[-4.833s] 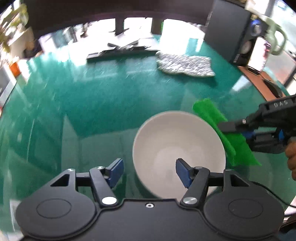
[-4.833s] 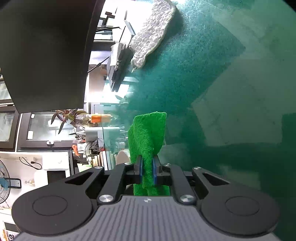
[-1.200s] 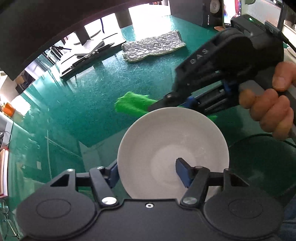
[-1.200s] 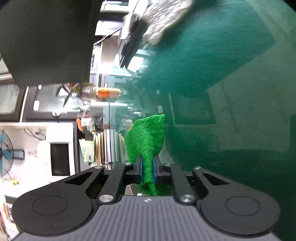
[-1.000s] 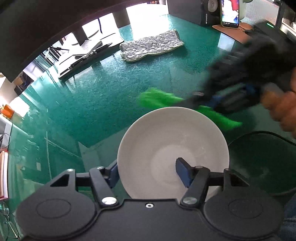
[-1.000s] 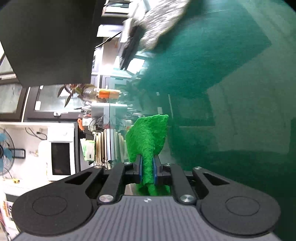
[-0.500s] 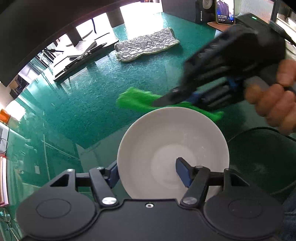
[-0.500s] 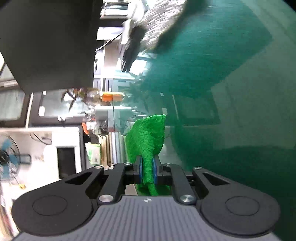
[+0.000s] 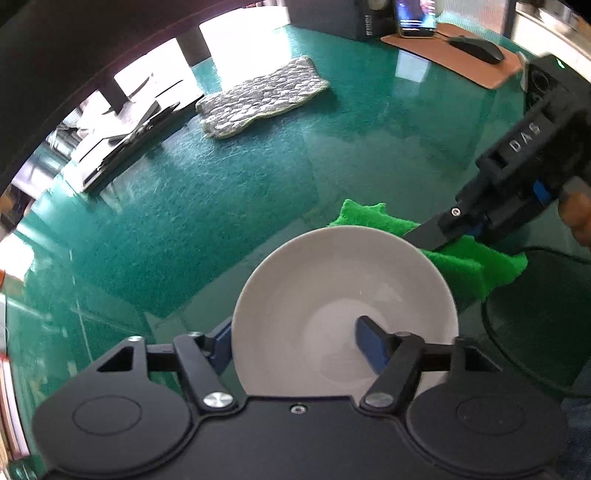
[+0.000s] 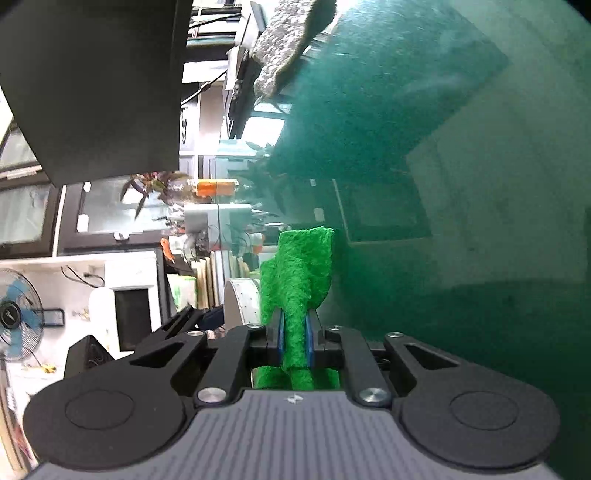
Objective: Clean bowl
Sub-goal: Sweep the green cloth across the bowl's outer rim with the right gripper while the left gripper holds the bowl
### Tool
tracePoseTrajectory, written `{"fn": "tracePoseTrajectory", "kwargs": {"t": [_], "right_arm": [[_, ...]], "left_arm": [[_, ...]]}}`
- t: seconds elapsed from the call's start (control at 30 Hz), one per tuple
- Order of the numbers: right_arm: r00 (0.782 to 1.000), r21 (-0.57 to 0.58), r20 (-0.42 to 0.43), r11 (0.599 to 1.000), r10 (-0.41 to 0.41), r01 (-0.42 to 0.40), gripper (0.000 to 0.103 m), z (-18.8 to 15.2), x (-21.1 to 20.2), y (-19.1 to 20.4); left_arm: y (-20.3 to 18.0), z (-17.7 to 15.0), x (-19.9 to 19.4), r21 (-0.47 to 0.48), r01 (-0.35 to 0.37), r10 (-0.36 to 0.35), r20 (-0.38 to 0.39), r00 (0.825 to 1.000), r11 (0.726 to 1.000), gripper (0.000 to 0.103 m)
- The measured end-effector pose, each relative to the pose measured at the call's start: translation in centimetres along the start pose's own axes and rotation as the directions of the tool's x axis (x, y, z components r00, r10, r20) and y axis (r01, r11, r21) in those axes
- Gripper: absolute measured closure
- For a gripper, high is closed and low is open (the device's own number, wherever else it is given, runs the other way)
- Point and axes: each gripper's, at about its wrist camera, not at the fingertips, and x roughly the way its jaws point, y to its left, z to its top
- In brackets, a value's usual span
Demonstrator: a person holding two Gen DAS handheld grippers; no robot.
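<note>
The white bowl [image 9: 345, 314] sits on the green desk [image 9: 221, 199], low in the left wrist view. The left hand-held gripper [image 9: 295, 347] holds it by the rim, one blue pad inside and one outside, and its jaws are closing a little. The right hand-held gripper [image 9: 439, 240] is shut tight on a green scrub cloth [image 9: 465, 262], which lies against the bowl's outside edge at about 2 o'clock. The wiping looks only partly done. If the cloth pushes hard on that side, the bowl could tip or slide out of the left pads, because the desk is shiny and smooth. The cloth could also slip loose. Farther back, at 11 o'clock, lies a grey bumpy mat [image 9: 262, 96]. At 1 o'clock are a phone [image 9: 415, 16] and a computer mouse [image 9: 476, 50] on a brown pad [image 9: 454, 59].
</note>
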Motion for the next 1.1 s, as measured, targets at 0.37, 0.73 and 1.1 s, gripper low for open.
{"fn": "tracePoseTrajectory", "kwargs": {"t": [0.37,0.73,1.1], "right_arm": [[1.000,-0.018,0.015,1.000,0.018,-0.018,0.091,0.8,0.5,0.8],[1.000,-0.015,-0.022,1.000,0.009,-0.010,0.091,0.6,1.1,1.1],[0.999,-0.096,-0.049,0.995,-0.003,-0.001,0.090,3.8,7.1,4.4]], "left_arm": [[0.5,-2.4,-0.9,-0.254,-0.035,0.018,-0.069,0.997,0.967,0.072],[0.4,-1.2,-0.2,0.093,-0.114,0.115,-0.005,0.993,0.989,0.070],[-0.5,-1.0,0.4,0.137,-0.153,0.155,-0.002,0.988,0.979,0.069]]}}
